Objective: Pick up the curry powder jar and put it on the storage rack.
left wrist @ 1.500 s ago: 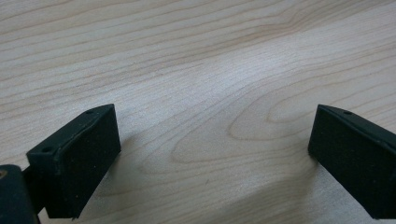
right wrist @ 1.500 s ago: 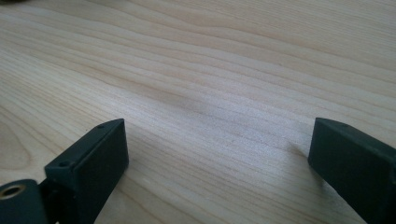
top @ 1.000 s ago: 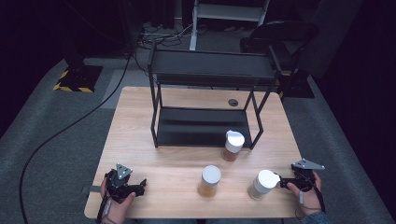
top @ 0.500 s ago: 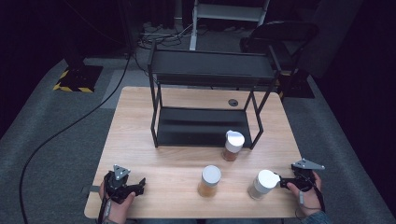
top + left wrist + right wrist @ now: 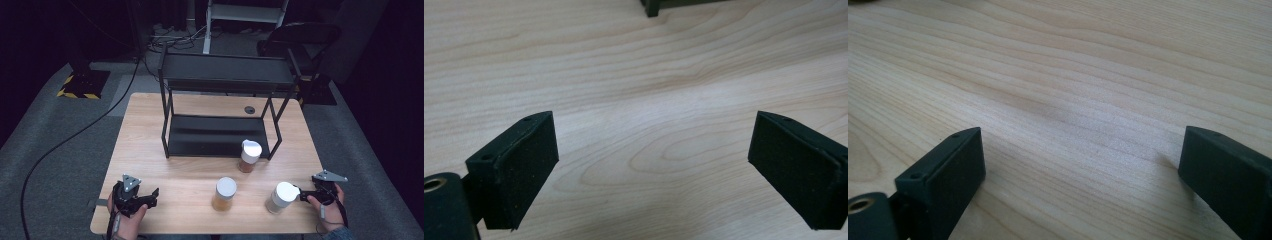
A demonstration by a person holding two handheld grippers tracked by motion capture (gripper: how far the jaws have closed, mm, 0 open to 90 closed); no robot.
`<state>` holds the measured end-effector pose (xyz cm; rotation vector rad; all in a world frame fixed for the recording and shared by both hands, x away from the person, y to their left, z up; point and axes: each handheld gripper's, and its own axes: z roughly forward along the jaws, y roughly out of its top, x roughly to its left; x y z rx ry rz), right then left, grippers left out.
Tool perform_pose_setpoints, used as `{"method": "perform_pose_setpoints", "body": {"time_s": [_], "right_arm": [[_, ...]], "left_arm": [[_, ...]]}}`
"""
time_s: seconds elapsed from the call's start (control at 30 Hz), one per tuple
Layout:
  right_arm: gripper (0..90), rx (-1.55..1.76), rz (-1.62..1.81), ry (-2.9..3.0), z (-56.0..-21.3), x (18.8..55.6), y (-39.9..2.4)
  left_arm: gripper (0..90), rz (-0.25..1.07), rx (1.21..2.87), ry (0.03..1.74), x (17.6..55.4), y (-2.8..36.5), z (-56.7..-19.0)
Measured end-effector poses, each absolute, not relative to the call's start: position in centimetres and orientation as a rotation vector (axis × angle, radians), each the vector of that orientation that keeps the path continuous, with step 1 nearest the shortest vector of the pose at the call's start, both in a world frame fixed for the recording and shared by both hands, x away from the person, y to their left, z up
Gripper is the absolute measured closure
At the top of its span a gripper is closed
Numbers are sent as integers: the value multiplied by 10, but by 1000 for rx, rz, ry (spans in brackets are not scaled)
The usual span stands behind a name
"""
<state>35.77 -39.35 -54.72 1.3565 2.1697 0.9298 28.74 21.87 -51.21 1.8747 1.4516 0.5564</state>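
Note:
My left gripper (image 5: 152, 195) hovers over the table's front left corner, held in a hand. Its jaws stand wide in the left gripper view (image 5: 654, 145), with bare wood between them; they have just been closing a little. At the front right, my right gripper (image 5: 300, 192) is open and points left at a white-lidded jar (image 5: 280, 197) just in front of its tips. In the right gripper view (image 5: 1083, 160) there is bare wood between the pads. A second jar (image 5: 225, 194) stands at front centre. A third jar (image 5: 249, 155) stands by the shelf's right front leg.
A black two-tier metal shelf (image 5: 220, 135) stands on the back half of the wooden table (image 5: 145, 130). A small round hole cover (image 5: 249, 109) lies behind it. A cable runs across the grey floor on the left.
My left gripper has lifted slightly at the front left corner. The right gripper and the three jars stay where they were.

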Motion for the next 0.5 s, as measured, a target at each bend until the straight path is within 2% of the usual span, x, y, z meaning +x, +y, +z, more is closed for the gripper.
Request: {"method": "perform_pose_setpoints", "body": {"time_s": [0.5], "right_arm": [[46,1356,930,2170,-547,358,-394]], "left_arm": [[64,568,1861,1398,277,199,-474]]}}
